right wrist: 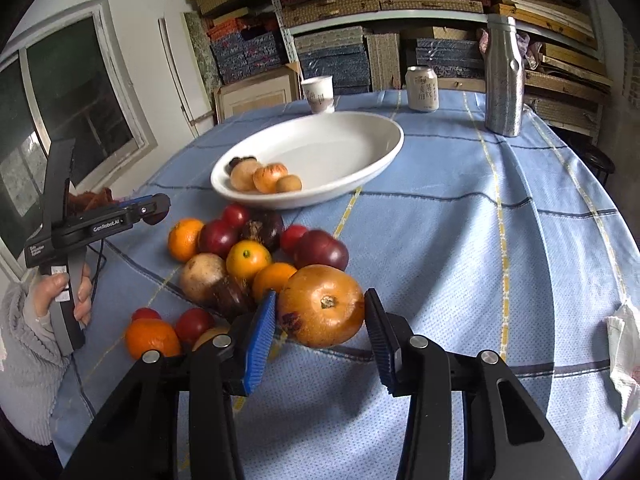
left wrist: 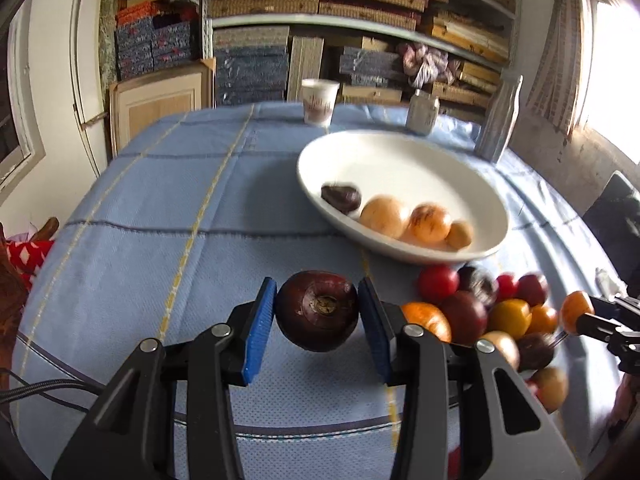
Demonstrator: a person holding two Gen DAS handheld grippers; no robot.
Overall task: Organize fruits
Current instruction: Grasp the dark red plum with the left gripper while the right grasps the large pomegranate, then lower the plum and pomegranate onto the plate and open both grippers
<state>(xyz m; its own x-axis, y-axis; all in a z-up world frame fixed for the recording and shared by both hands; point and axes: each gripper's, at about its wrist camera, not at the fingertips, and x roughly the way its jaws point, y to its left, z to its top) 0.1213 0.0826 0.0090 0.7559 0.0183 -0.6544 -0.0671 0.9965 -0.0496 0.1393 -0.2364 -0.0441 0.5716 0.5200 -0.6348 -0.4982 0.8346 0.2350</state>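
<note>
Our left tongs [left wrist: 318,312] clamp a dark maroon round fruit [left wrist: 317,310] short of the white oval ceramic bowl [left wrist: 400,160]; our right tongs [right wrist: 320,314] pinch an orange-brown round fruit [right wrist: 321,305] beside the fruit pile [right wrist: 244,256] before that bowl.

Left gripper [left wrist: 318,312] and right gripper [right wrist: 320,312] jaws clamped (each loaded)

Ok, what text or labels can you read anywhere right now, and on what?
"GenRoboAI": side of the left gripper.
White print lower on its handle: too small to read.
Can: vertical characters, too blurred to read.
Paper cup: dark printed pattern, no readable words.
</note>
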